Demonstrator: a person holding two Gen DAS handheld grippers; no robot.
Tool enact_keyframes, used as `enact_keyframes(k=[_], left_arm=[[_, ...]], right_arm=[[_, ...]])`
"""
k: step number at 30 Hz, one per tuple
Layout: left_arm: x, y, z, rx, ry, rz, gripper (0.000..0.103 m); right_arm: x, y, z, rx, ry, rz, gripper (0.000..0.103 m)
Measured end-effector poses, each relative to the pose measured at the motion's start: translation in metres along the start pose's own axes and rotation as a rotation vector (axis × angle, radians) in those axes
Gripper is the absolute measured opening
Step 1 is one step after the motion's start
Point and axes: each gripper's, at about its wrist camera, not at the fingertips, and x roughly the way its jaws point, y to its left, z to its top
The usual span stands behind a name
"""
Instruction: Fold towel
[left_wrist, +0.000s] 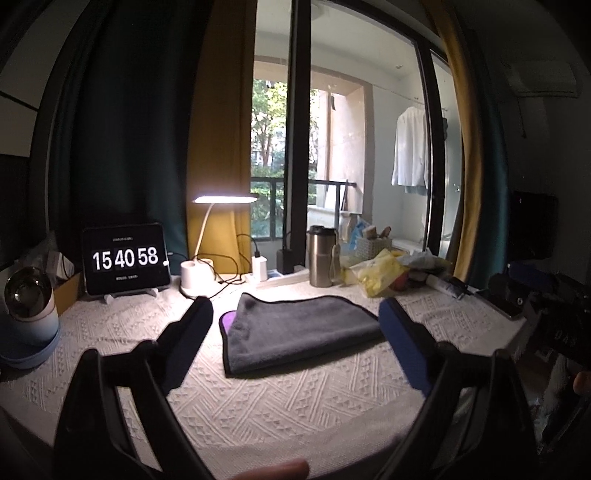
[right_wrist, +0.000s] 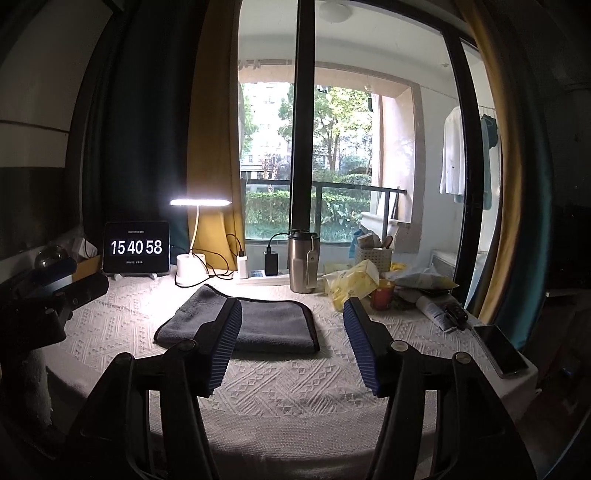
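A grey towel (left_wrist: 301, 328) with dark edging lies folded flat on the white textured tablecloth (left_wrist: 280, 402); a purple patch of its underside shows at its left edge. It also shows in the right wrist view (right_wrist: 273, 325). My left gripper (left_wrist: 295, 321) is open and empty, held above the cloth in front of the towel, its fingers on either side of it in view. My right gripper (right_wrist: 291, 314) is open and empty, its left finger (right_wrist: 225, 339) overlapping the towel in view. Each gripper appears at the edge of the other's view.
Along the back stand a tablet clock (left_wrist: 125, 258), a lit desk lamp (left_wrist: 225, 201), chargers, a steel tumbler (left_wrist: 323, 256), yellow bags (left_wrist: 376, 273) and clutter. A phone (right_wrist: 500, 350) lies at the right edge. A round blue-based object (left_wrist: 29, 317) sits left.
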Motion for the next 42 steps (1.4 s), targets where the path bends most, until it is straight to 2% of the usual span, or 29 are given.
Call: enact_keyframes(k=[42], left_arm=[[0.0014, -0.0069, -0.0010, 0.008, 0.014, -0.004, 0.094]], right_arm=[[0.0086, 0.0008, -0.0051, 0.016, 0.026, 0.026, 0.061]])
